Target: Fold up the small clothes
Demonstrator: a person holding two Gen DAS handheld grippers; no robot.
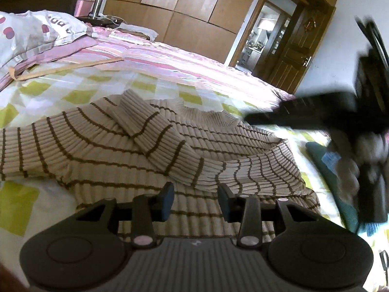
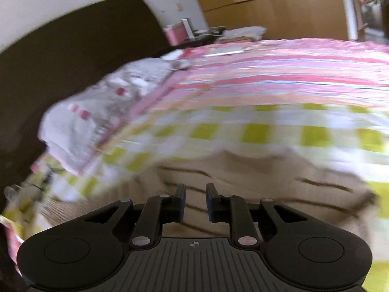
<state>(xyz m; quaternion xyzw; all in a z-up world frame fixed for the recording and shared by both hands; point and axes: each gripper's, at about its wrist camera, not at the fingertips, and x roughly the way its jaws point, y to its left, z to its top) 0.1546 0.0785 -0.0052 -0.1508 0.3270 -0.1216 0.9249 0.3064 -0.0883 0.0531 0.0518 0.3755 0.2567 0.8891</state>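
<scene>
A beige ribbed sweater with thin brown stripes [image 1: 150, 146] lies spread on the bed, one sleeve folded across its chest. My left gripper [image 1: 195, 200] is open and empty, just above the sweater's lower part. The right gripper shows in the left wrist view as a blurred dark shape [image 1: 304, 114] over the sweater's right shoulder. In the blurred right wrist view, my right gripper [image 2: 195, 200] is open with a narrow gap, empty, above the sweater [image 2: 243, 177].
The bed has a green-and-white checked sheet [image 1: 80, 92] and a pink striped quilt [image 1: 170, 58] behind. A pillow [image 1: 31, 31] lies far left. A teal cloth [image 1: 328, 170] lies right of the sweater. Wooden wardrobes [image 1: 194, 7] and a door stand beyond.
</scene>
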